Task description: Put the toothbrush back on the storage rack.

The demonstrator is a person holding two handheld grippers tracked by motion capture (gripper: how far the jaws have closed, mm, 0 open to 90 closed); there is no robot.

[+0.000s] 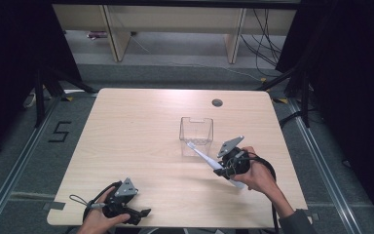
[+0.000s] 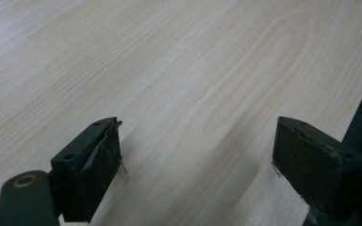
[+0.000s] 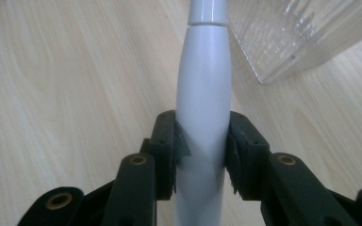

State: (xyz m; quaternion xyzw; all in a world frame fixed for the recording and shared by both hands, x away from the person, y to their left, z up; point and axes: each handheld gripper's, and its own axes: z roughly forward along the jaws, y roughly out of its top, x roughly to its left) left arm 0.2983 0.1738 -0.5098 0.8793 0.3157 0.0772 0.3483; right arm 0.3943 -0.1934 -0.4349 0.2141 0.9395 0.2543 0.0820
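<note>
My right gripper (image 1: pixel 224 168) is shut on a white electric toothbrush (image 1: pixel 205 158), its jaws clamped around the thick handle (image 3: pixel 202 94). The toothbrush slants up and to the left, and its head reaches the front wall of a clear plastic container (image 1: pixel 196 129) that stands upright near the table's middle. A ribbed corner of that container (image 3: pixel 292 33) sits at the upper right of the right gripper view. My left gripper (image 1: pixel 139 214) rests at the table's front left edge, open, with bare wood between its fingers (image 2: pixel 94 165).
The light wooden table (image 1: pixel 136 136) has a round cable hole (image 1: pixel 217 103) at the back. Grey floor with cables and desk legs lies beyond the table, and dark curtains stand at both sides.
</note>
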